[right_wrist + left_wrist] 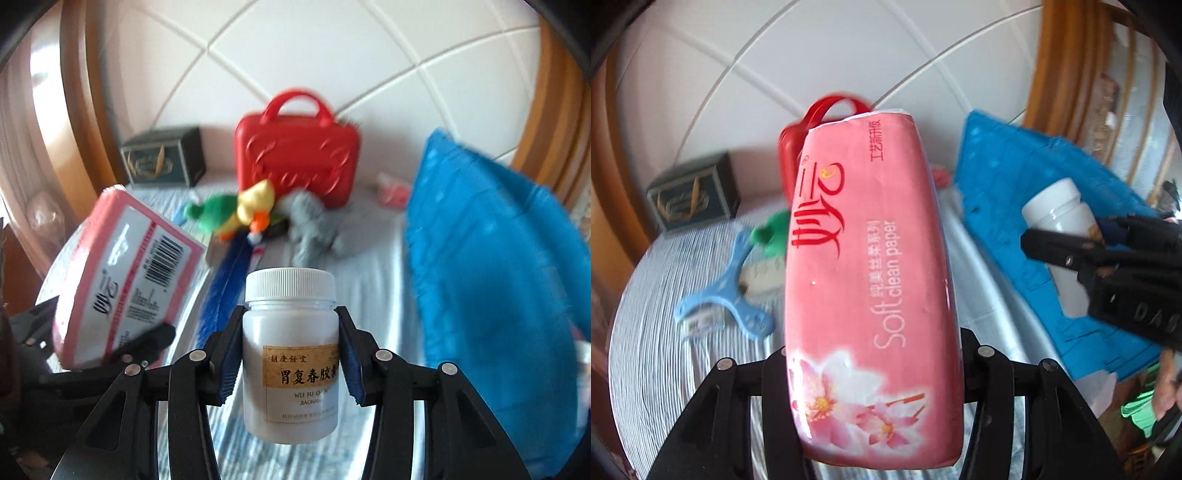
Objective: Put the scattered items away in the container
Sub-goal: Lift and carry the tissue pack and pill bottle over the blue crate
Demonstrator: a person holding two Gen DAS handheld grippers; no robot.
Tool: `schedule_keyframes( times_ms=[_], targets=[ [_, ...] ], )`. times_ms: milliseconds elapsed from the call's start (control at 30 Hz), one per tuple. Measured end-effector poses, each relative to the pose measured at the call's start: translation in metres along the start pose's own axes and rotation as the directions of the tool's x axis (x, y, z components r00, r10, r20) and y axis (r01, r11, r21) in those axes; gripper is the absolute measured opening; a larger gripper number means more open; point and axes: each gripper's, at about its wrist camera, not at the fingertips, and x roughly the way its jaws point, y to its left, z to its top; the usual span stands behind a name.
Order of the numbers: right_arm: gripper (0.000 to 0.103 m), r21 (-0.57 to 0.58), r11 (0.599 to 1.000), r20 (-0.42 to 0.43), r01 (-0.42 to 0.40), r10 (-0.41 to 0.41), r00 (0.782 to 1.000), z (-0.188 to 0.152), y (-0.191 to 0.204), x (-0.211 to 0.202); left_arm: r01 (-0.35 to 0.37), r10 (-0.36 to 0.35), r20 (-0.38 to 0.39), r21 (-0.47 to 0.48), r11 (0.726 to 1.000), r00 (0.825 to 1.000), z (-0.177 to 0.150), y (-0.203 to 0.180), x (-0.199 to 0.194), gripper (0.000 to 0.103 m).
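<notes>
Carrying both items above the bed, the left tongs [871,354] clamped the pink tissue pack [864,258] and the right tongs [290,354] the white pill bottle [291,350]; next, presumably, lowering them into the blue container [491,266].

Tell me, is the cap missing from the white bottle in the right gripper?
No, the white bottle in the right gripper carries a ribbed white cap on top.

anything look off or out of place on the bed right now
Nothing damaged or spilled. Clutter remains on the bed: a blue slingshot-shaped item, plush toys and a grey plush in front of the red case.
</notes>
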Motion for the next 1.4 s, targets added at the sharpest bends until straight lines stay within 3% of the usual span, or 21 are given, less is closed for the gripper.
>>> schedule_keyframes(
  times_ms=[267, 533, 700, 833, 1000, 1100, 1233, 1400],
  targets=[
    [0.046, 0.020, 0.996, 0.111, 0.089, -0.091, 0.990, 0.020, -0.076, -0.083, 0.028, -0.038, 0.090, 0.117, 0.993, 0.995, 0.041, -0.090, -0.029, 0.050],
    [0.046, -0.016, 0.989, 0.133, 0.144, -0.141, 0.981, 0.020, -0.207, -0.111, 0.017, -0.041, 0.132, 0.181, 0.983, 0.990, 0.085, -0.223, -0.033, 0.050],
    [0.046, -0.061, 0.990, 0.079, 0.128, -0.123, 0.989, 0.018, -0.302, -0.104, 0.080, -0.081, -0.003, 0.125, 0.989, 0.997, 0.122, -0.303, -0.007, 0.050],
    [0.046, -0.066, 0.994, -0.012, 0.083, -0.084, 0.996, 0.007, -0.362, -0.078, 0.057, -0.043, -0.120, 0.119, 0.991, 0.992, 0.127, -0.355, 0.027, 0.050],
    [0.046, -0.058, 0.998, -0.100, 0.027, -0.033, 0.994, -0.029, -0.407, -0.064, 0.040, 0.007, -0.305, 0.147, 0.988, 0.952, 0.111, -0.401, 0.085, 0.050],
    [0.046, -0.048, 0.999, -0.169, -0.006, -0.002, 0.986, -0.048, -0.430, -0.049, -0.029, 0.083, -0.312, 0.174, 0.984, 0.947, 0.106, -0.411, 0.099, 0.050],
    [0.046, -0.065, 0.997, -0.225, -0.032, 0.017, 0.974, -0.065, -0.441, -0.034, -0.057, 0.108, -0.318, 0.167, 0.984, 0.942, 0.104, -0.412, 0.103, 0.052],
    [0.053, -0.079, 0.995, -0.219, -0.055, 0.037, 0.975, -0.067, -0.444, -0.034, -0.106, 0.157, -0.301, 0.181, 0.978, 0.941, 0.101, -0.418, 0.099, 0.055]
  ],
)
